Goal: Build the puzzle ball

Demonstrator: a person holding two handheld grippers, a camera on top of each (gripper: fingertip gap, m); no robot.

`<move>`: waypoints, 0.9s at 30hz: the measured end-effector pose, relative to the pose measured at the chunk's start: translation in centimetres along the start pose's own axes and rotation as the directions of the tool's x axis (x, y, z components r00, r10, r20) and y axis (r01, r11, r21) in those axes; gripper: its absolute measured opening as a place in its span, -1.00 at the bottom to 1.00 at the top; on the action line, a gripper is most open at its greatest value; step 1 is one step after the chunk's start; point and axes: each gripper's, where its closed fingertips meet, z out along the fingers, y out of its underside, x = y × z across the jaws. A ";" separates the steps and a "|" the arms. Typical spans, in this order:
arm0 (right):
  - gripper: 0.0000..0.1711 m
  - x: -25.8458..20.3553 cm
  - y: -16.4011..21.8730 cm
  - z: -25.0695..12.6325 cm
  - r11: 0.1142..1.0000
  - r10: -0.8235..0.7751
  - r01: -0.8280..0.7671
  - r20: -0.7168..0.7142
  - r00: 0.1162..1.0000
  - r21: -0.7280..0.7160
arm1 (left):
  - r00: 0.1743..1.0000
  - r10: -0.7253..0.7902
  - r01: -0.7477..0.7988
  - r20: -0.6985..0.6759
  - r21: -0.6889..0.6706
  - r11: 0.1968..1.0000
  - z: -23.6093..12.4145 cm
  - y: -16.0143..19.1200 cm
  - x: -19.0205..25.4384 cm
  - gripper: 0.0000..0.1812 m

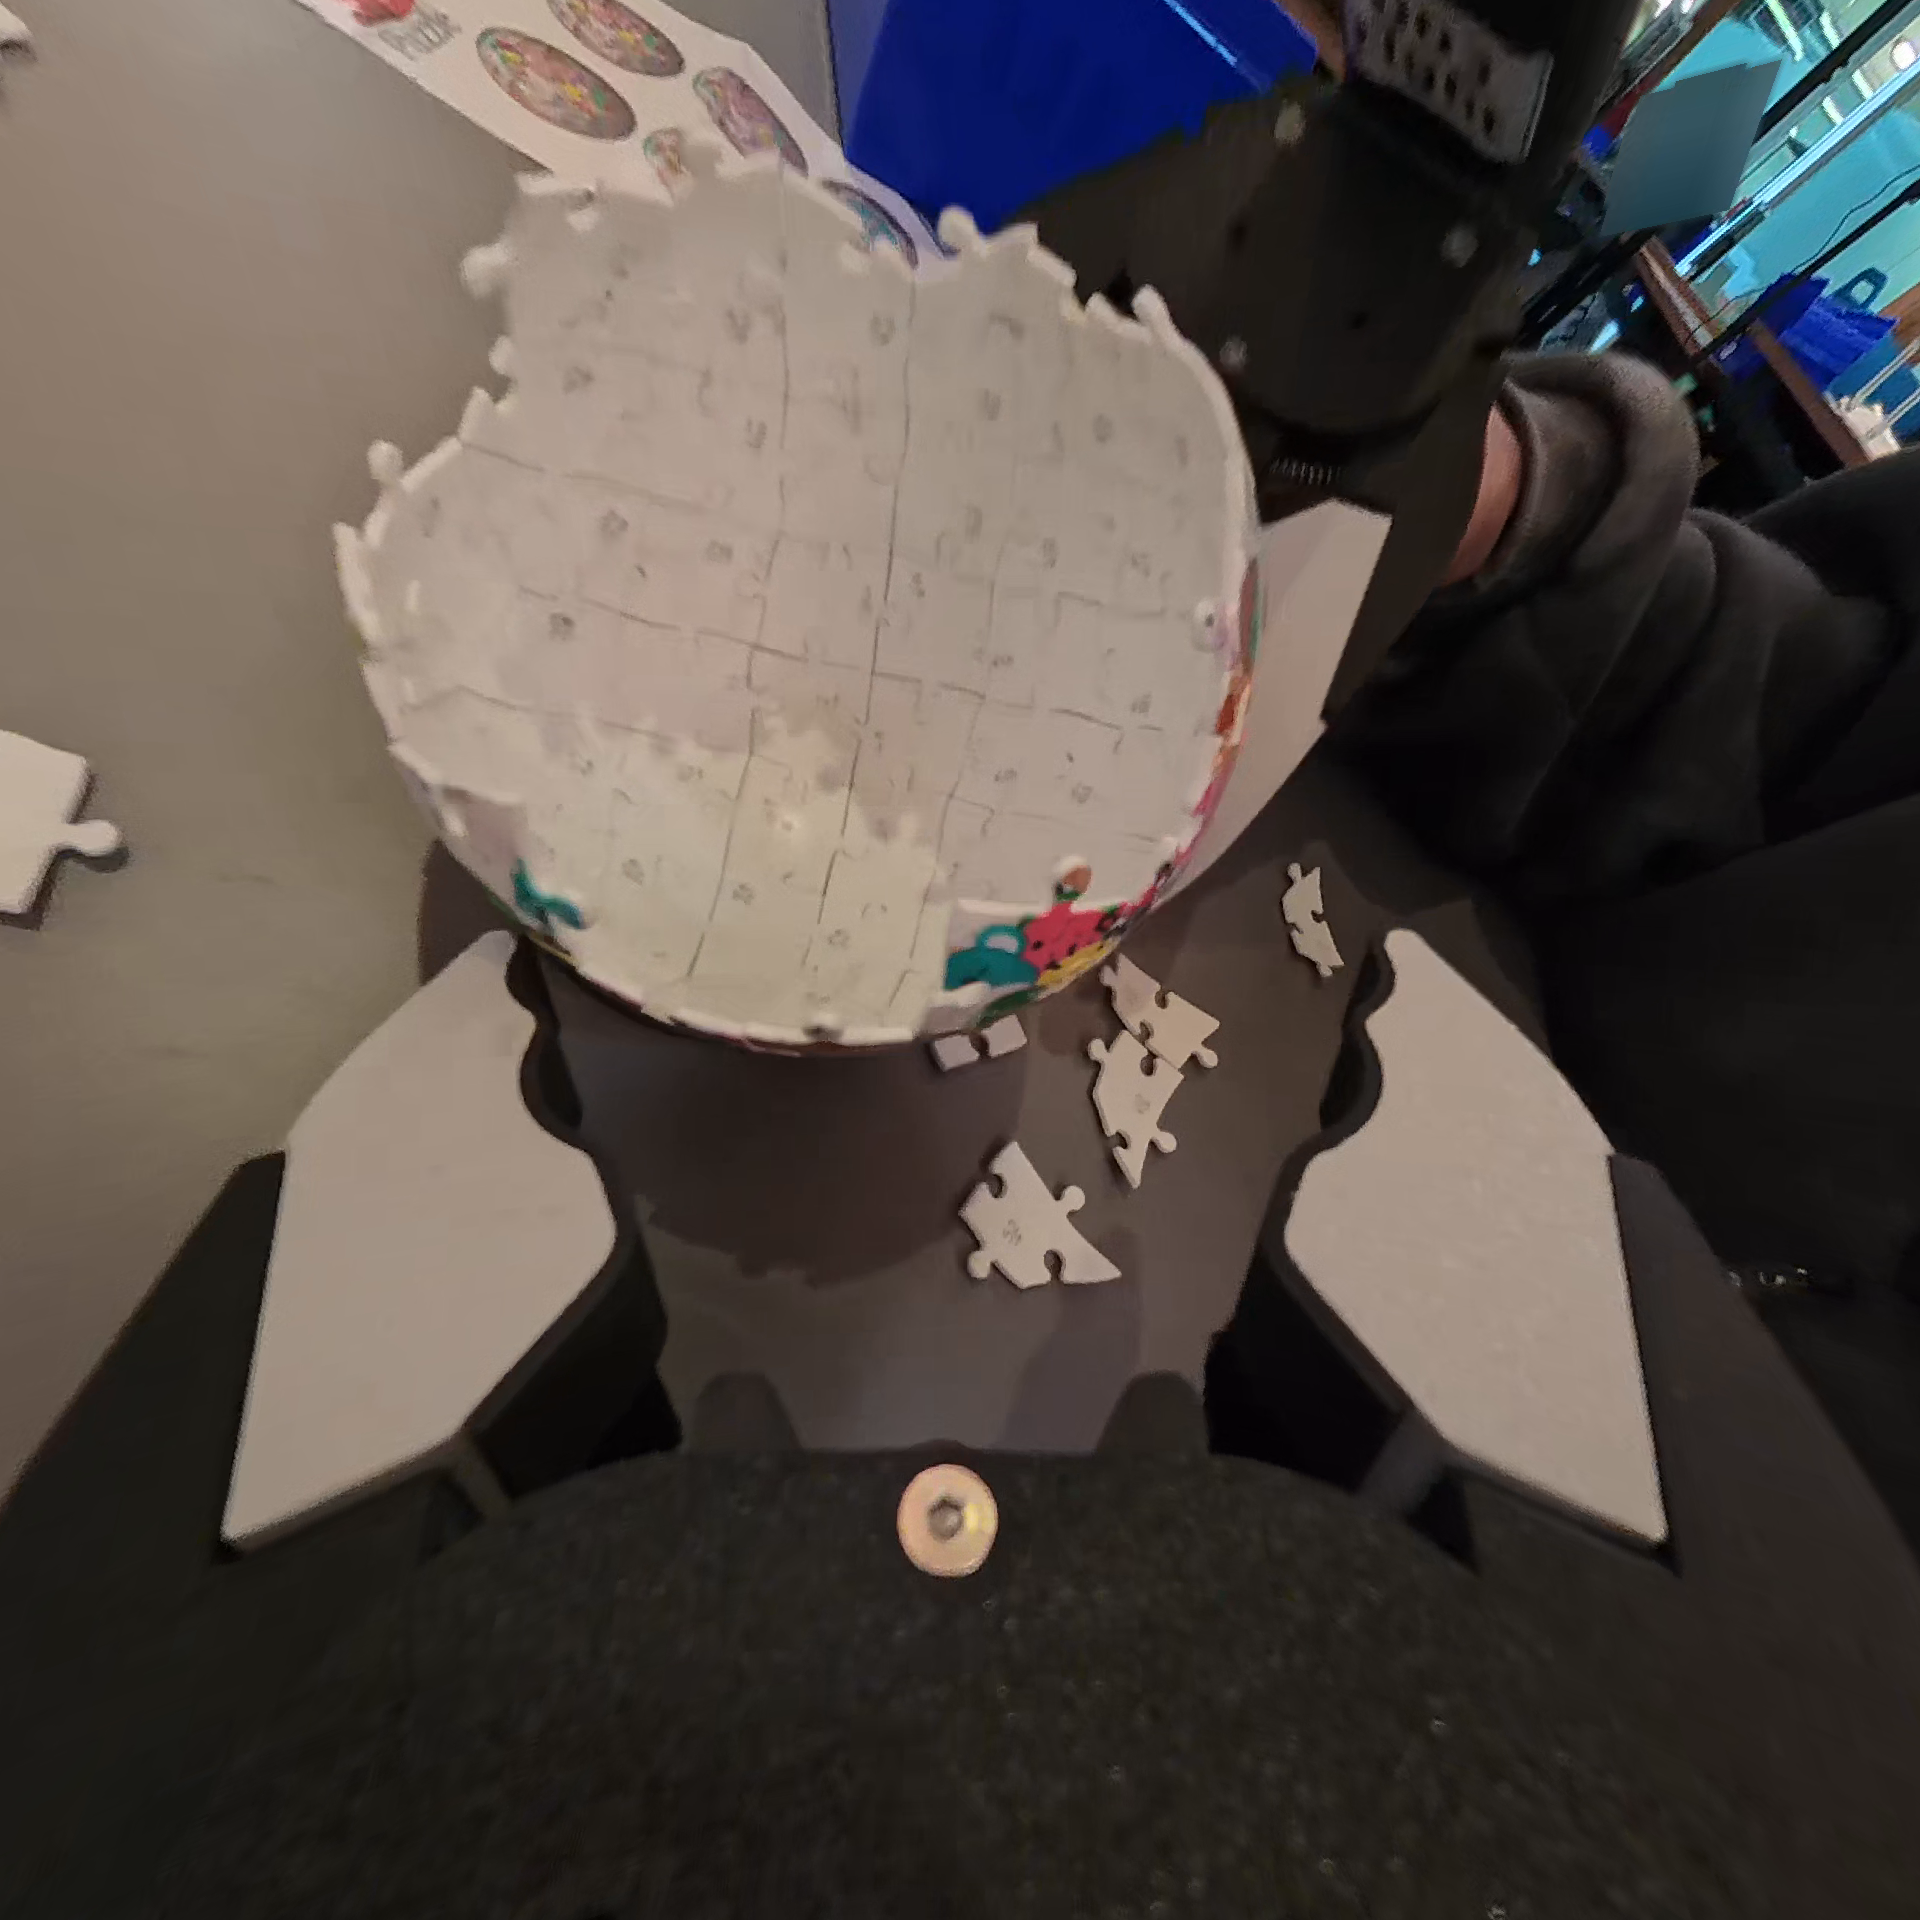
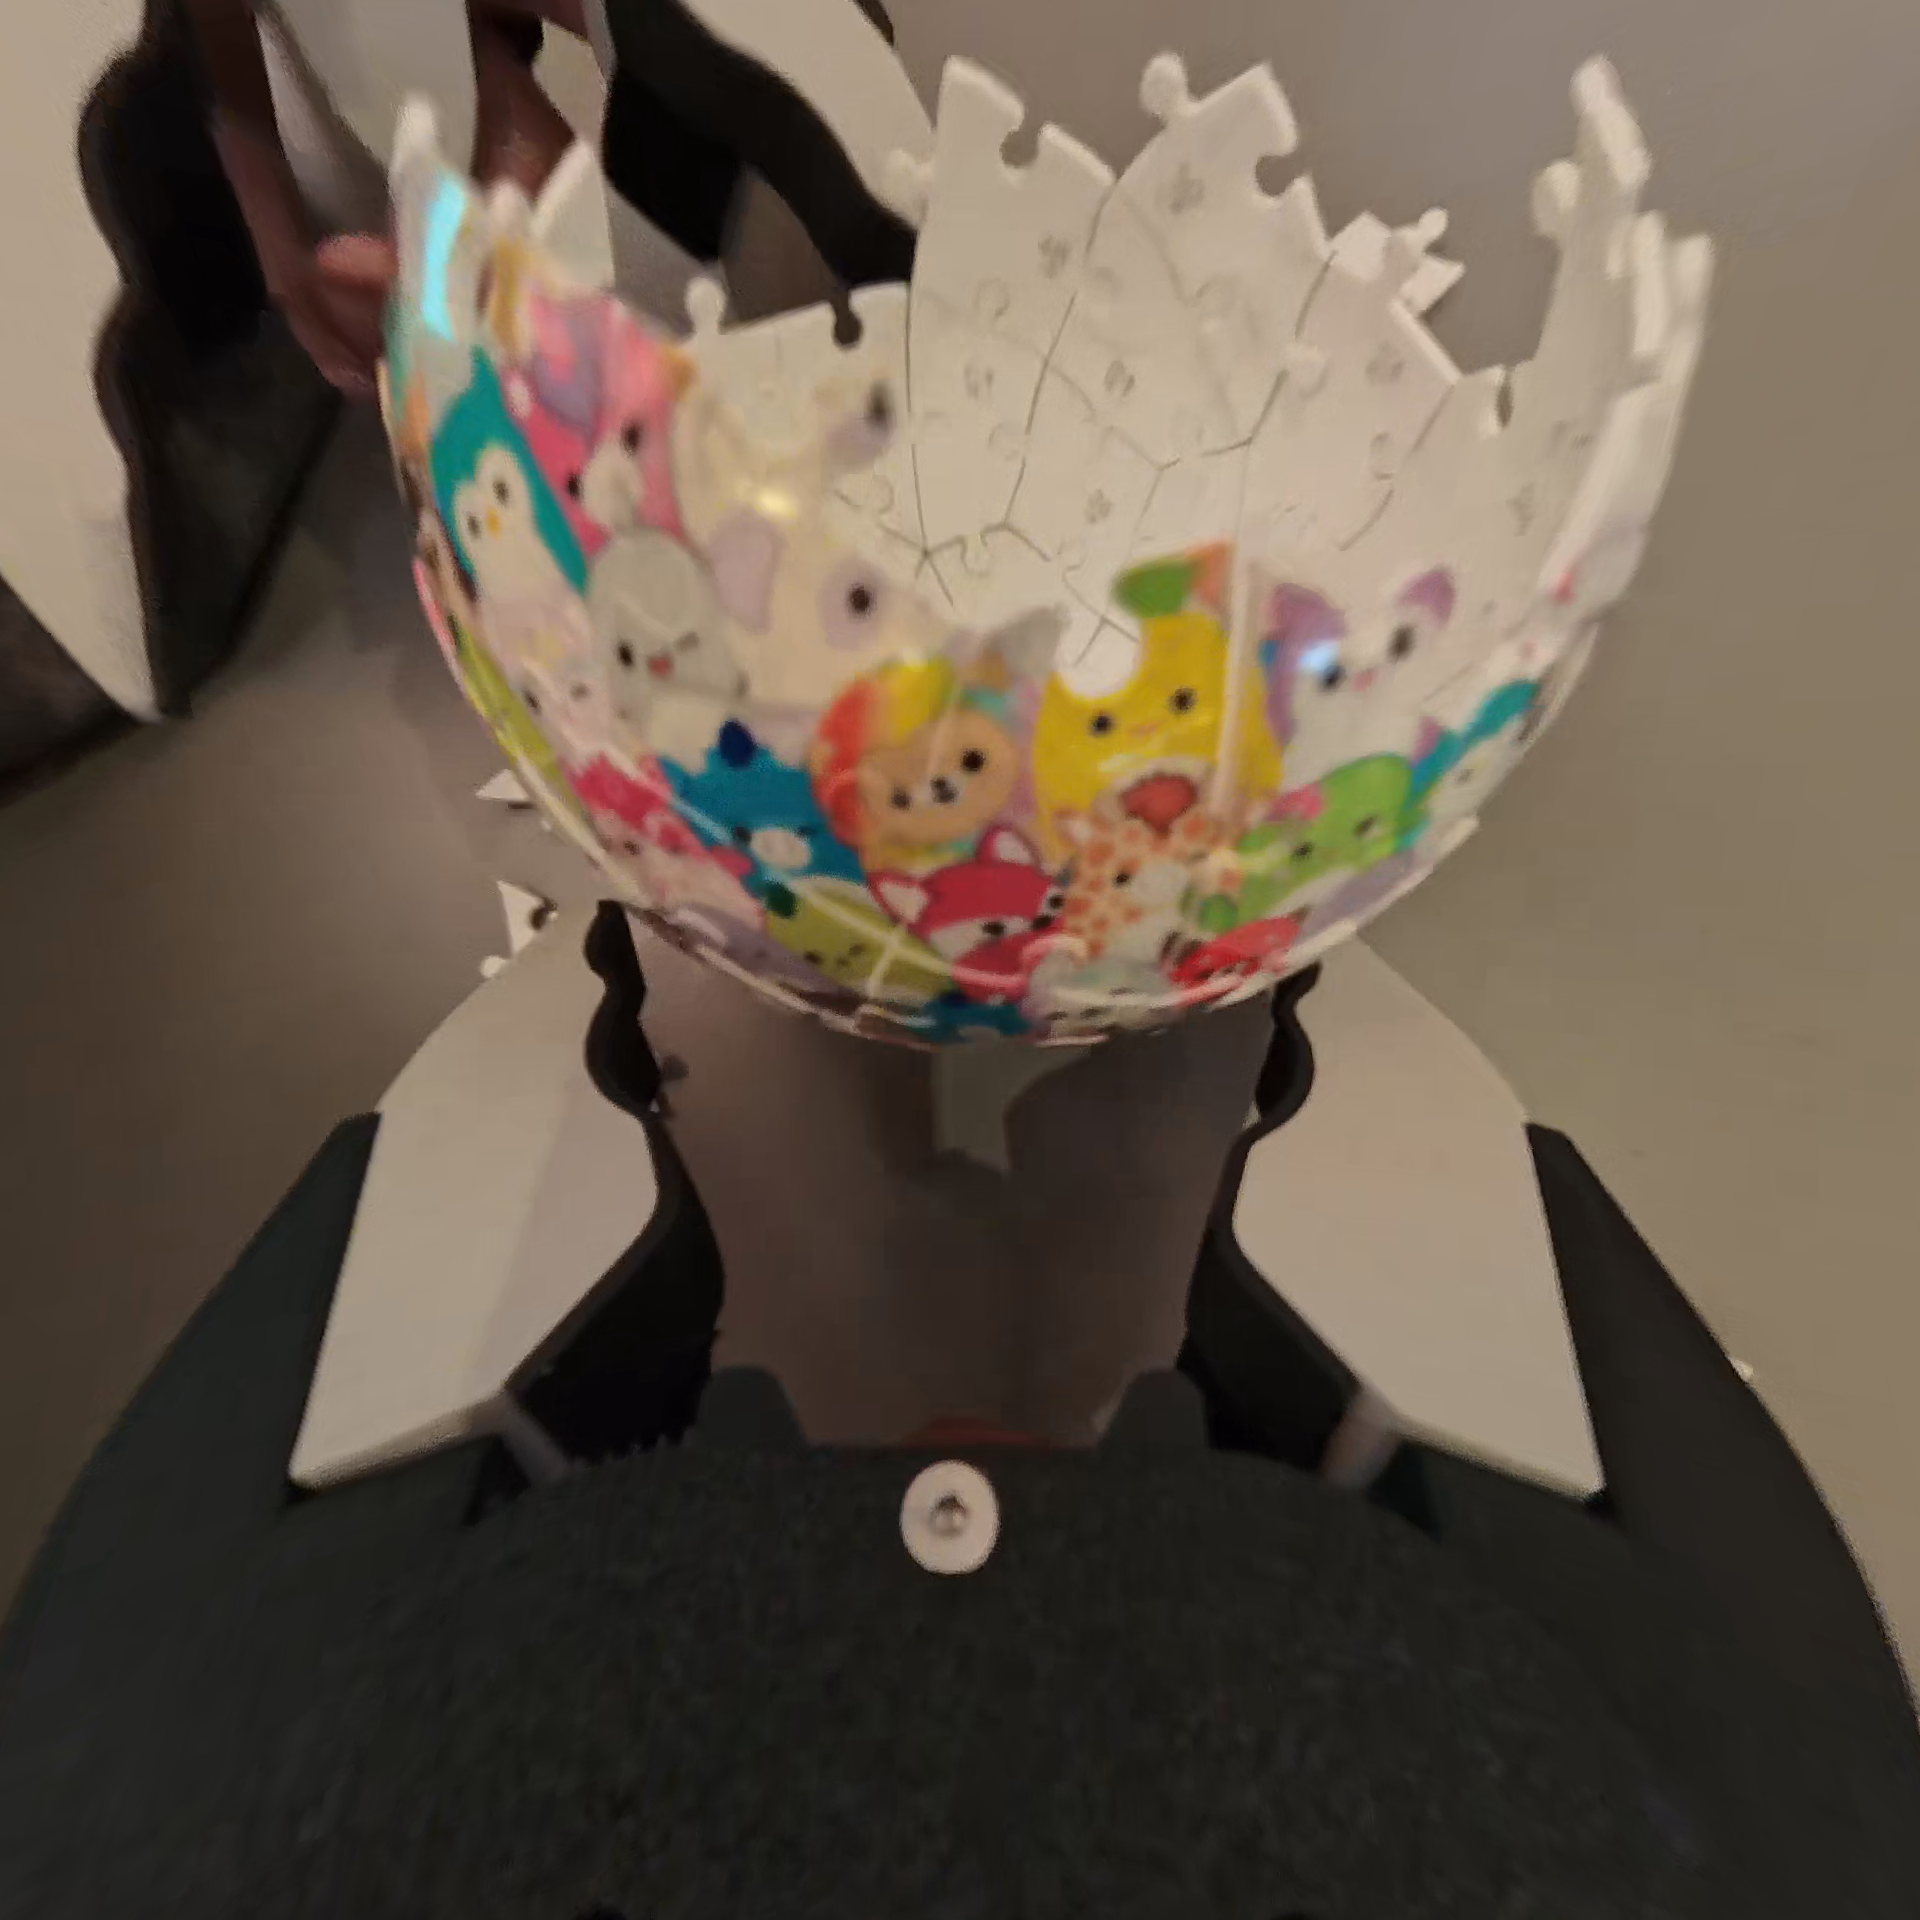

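The half-built puzzle ball (image 1: 810,623) is an open bowl, white inside and printed with coloured cartoon animals outside (image 2: 935,790). My right gripper (image 2: 945,966) has its fingertips against both lower sides of the ball and holds it; one of its white fingers (image 1: 1309,623) shows beside the ball in the left wrist view. My left gripper (image 1: 945,945) is wide open below the ball. Its left fingertip is close to the ball's lower edge and its right one stands apart. Loose white pieces (image 1: 1039,1226) (image 1: 1138,1101) (image 1: 1311,920) lie between its fingers.
Another loose piece (image 1: 42,821) lies on the grey table at the left. A printed picture sheet (image 1: 623,94) and a blue box (image 1: 1039,94) are behind the ball. A person's dark sleeve (image 1: 1621,623) is at the right. The left gripper and a hand (image 2: 312,260) show at the upper left.
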 end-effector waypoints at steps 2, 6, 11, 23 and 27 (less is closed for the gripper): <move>0.31 0.0 -0.5 -0.7 1.000 0.012 -0.012 0.038 0.999 0.003 | 1.000 -0.002 0.002 0.001 -0.018 1.000 0.2 0.4 0.3 0.55; 0.27 0.6 -1.3 -2.2 1.000 0.006 -0.005 0.123 0.992 -0.011 | 1.000 -0.017 0.016 -0.004 -0.047 0.999 0.8 1.3 1.2 0.58; 0.25 1.6 -2.6 -3.1 1.000 -0.006 0.010 0.252 0.968 -0.013 | 1.000 -0.024 0.023 -0.002 -0.070 0.997 1.5 1.9 2.0 0.61; 0.26 1.8 -1.8 -5.5 0.988 0.055 -0.091 0.261 0.964 0.127 | 0.998 -0.045 0.044 -0.041 -0.034 0.998 -0.5 1.6 2.3 0.47; 0.21 0.6 -1.0 -7.4 0.966 0.123 -0.142 0.099 0.987 0.215 | 0.999 -0.029 0.029 -0.037 0.005 1.000 -3.8 0.6 0.3 0.35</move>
